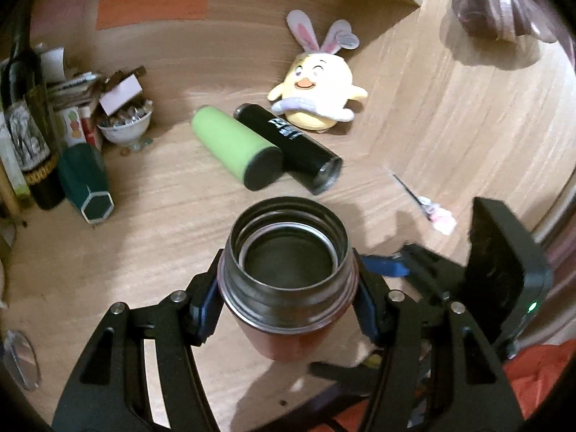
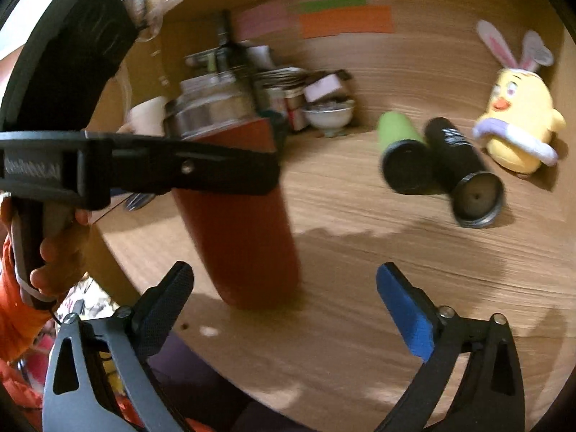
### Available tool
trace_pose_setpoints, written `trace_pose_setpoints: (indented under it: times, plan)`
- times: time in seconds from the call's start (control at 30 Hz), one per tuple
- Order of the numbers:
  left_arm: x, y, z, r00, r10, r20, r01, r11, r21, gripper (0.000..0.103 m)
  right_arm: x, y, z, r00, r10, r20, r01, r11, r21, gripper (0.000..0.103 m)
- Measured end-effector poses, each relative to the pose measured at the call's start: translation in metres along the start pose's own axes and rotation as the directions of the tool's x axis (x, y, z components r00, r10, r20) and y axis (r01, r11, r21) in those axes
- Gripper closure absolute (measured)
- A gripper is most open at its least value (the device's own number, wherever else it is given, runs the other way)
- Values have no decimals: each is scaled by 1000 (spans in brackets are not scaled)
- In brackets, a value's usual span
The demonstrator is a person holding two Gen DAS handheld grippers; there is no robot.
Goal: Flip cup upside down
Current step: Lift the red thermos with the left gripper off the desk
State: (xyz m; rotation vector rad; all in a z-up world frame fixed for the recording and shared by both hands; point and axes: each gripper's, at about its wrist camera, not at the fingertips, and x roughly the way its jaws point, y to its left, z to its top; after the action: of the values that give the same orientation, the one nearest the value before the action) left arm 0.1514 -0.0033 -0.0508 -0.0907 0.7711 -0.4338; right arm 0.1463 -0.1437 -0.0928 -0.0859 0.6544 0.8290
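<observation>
Cup: your left gripper [image 1: 288,298] has the red cup [image 1: 288,288] clamped just under its steel threaded neck, one blue pad [image 1: 367,309] on each side of the body.
Cup axis: near upright, mouth up. In the right wrist view the cup [image 2: 237,216] leans a little, and its base looks at or just above the table [image 2: 360,252]; motion blur keeps you from telling whether it touches.
Left jaws: narrow, closed on the cup.
Right jaws: your right gripper [image 2: 284,309] is spread wide and holds nothing. The cup lies ahead and to the left of its gap, near but apart.
Nearer hand: the left, already gripping, so the turn is probably a wrist roll there.
What the flip turns on: clearance below the base and room to swing the mouth down.
Cup contents: looks empty, a dark bare inside.
Other containers: a green bottle [image 1: 234,147] and a black bottle [image 1: 288,147] lie on their sides touching, well beyond the cup; a white bowl [image 1: 124,126] holds small odds and ends.
</observation>
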Motion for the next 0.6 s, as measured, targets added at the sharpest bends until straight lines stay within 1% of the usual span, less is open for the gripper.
trace_pose_setpoints:
  times: [0.03,0.07,0.13,0.2,0.23,0.33,0.47,0.6]
  plan:
    - [-1,0,-2,1000,-13,0,13,1000,-13,42,2,4,-1,1000,11,-5,-11,1000,-9,12]
    - [-1,1,-3,1000,-25,-1,25,999,-23,42,4,8,-2,1000,21,-10,-22,1000,-12,19]
    - [-2,2,-6,999,-50,-4,50,998,-44,42,8,12,-3,999,37,-16,-37,999,-13,28]
    - [-1,4,-8,997,-72,-9,71,996,-57,42,13,14,-3,999,40,-27,-40,999,-7,31]
    - [0,5,-9,997,-79,-10,78,995,-60,42,15,14,-3,998,47,-33,-47,999,-2,36]
    - [2,7,-8,997,-81,-5,81,995,-63,42,21,12,-2,998,57,-36,-57,998,10,37]
    - [3,13,-6,995,-98,13,99,992,-73,42,20,18,-2,1000,26,-14,-26,1000,-16,40]
    - [4,17,-2,996,-86,34,89,992,-84,42,19,24,-1,1000,-7,12,7,999,-52,43]
